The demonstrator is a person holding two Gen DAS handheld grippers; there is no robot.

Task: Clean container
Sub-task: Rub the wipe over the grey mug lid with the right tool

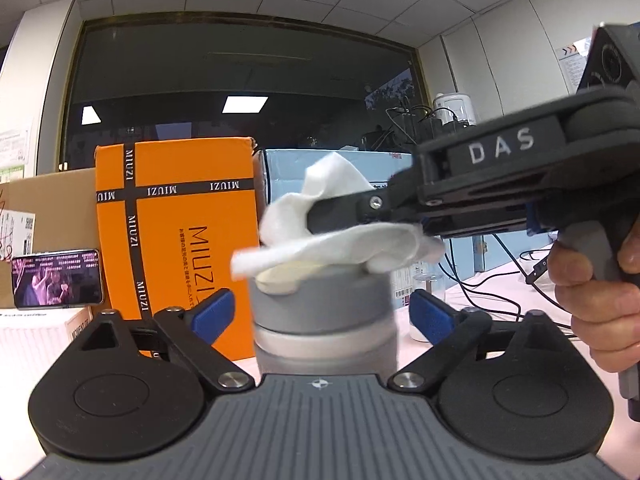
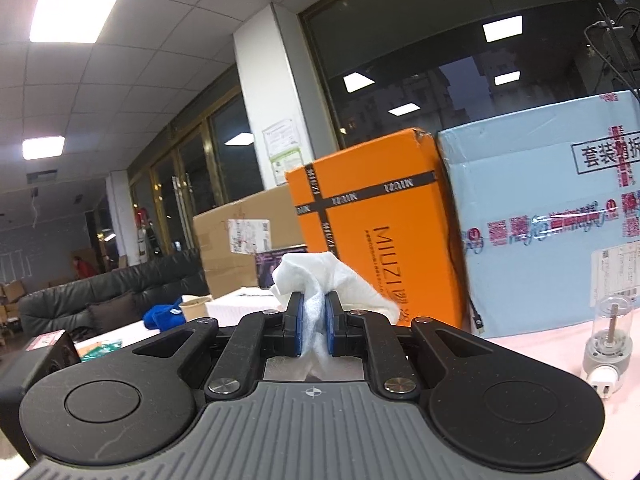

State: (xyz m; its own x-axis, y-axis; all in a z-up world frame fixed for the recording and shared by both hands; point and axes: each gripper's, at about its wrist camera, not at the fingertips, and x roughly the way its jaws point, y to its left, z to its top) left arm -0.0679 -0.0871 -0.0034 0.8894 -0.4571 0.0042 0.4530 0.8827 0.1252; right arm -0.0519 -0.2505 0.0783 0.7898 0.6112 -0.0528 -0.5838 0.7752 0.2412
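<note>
A grey cylindrical container (image 1: 320, 308) stands upright between the blue pads (image 1: 212, 316) of my left gripper (image 1: 322, 314). The jaws are wide, and a narrow gap shows on each side of the container. My right gripper (image 1: 320, 212) reaches in from the right, held by a person's hand (image 1: 592, 280). It presses a white cloth (image 1: 340, 240) onto the container's top, where something cream-coloured shows under the cloth. In the right wrist view, the right gripper (image 2: 313, 320) is shut on the white cloth (image 2: 320, 272), which bunches up above the pads. The container is hidden there.
An orange MIUZI box (image 1: 176, 232) and a light blue carton (image 2: 540, 232) stand close behind on the pale table. A phone (image 1: 56, 278) playing video leans at the left. Cables (image 1: 492, 292) trail at the right, near a small glass device (image 2: 610, 336). Cardboard boxes (image 2: 240, 248) stand further back.
</note>
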